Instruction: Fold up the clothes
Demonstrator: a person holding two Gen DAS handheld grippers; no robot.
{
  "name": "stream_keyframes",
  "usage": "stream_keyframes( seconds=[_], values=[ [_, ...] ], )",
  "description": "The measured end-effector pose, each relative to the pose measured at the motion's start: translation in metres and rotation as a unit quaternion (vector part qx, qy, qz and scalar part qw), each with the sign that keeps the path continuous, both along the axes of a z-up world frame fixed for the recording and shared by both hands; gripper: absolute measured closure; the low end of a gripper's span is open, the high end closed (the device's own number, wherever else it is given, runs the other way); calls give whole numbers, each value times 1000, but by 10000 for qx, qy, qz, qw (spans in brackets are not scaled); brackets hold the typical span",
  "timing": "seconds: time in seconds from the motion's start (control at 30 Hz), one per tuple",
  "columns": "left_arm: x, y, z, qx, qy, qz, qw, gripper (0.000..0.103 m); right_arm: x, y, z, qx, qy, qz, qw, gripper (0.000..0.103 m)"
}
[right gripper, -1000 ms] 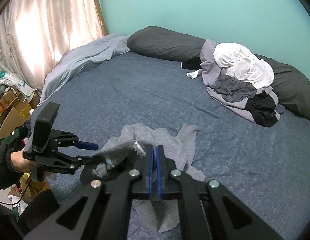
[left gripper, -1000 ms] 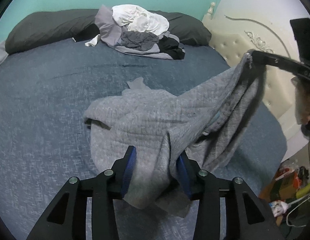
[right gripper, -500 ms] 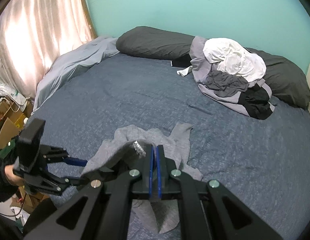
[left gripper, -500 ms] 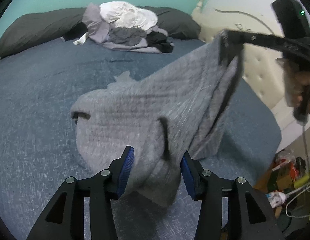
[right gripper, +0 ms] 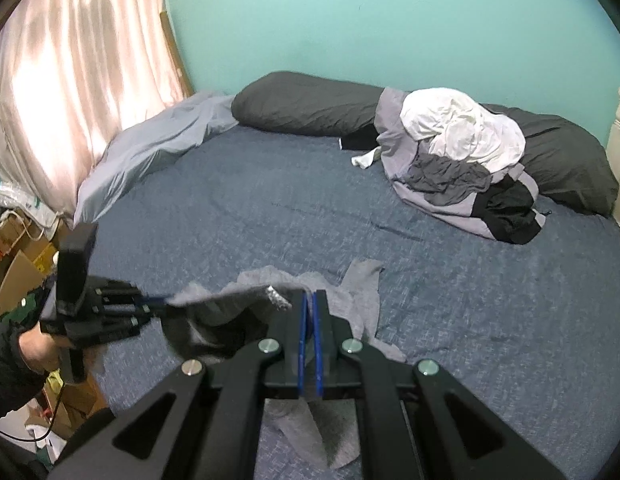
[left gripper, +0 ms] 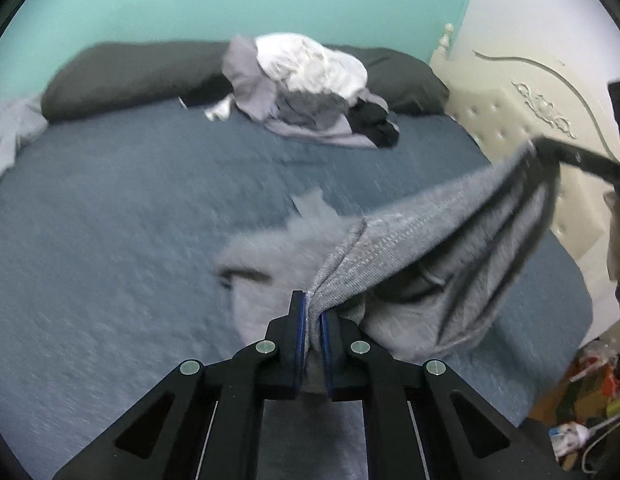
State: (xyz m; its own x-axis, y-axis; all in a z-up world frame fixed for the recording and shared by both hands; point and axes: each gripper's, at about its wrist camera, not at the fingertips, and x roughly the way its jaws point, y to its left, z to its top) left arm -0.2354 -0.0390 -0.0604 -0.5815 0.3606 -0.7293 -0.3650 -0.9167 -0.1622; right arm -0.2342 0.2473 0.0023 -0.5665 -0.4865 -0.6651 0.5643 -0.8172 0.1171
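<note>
Since the earlier frames, the left gripper (left gripper: pixel 313 312) has gone from standing spread around the cloth to pinching it: its jaws have just been closing, and a bunched edge of the grey ribbed knit garment (left gripper: pixel 442 220) now sits between the blue pads. We also note the garment is drawn into a tauter span between the two tools. The right gripper (right gripper: pixel 309 300) is pressed together on another part of the same edge; in its own view the cloth emerges just beside the fingertips. The rest of the garment trails onto the dark blue bed cover (left gripper: pixel 130 240), well apart from the heap of unfolded white, grey and black clothes (right gripper: pixel 462 160) by the dark pillows.

Our judgement: the step in hand is lifting and spreading the garment. To do it well, both grips should hold while the hands draw apart evenly, keeping the edge level. The left pinch looks bunched; we would watch for slippage and twist.
</note>
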Motion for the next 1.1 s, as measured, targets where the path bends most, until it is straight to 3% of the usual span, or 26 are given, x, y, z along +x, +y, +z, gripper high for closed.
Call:
stream_keyframes(
  seconds=[0.13, 0.37, 0.6, 0.77, 0.97, 1.1],
  values=[
    [-10, -9, 55, -115, 444, 148, 9988, 96, 8, 0, 25, -156, 251, -19, 9996, 100],
    [-12, -7, 158, -220, 1155, 130, 9930, 96, 26, 6, 98, -481, 879, -154, 9949, 100],
    [-1, -1, 262, -182, 1836, 167, 9827, 96, 49, 15, 187, -600, 1532, -208, 9861, 100],
    [12, 6, 339, -355, 2308, 119, 9723, 96, 69, 22, 245, -697, 1946, -247, 9781, 100],
    [26, 6, 400, -442, 2603, 171, 9644, 97, 91, 28, 297, -821, 2230, -278, 9710, 100],
    [35, 3, 416, -388, 2596, 156, 9648, 97, 105, 26, 317, -888, 2291, -244, 9690, 100]
  ],
)
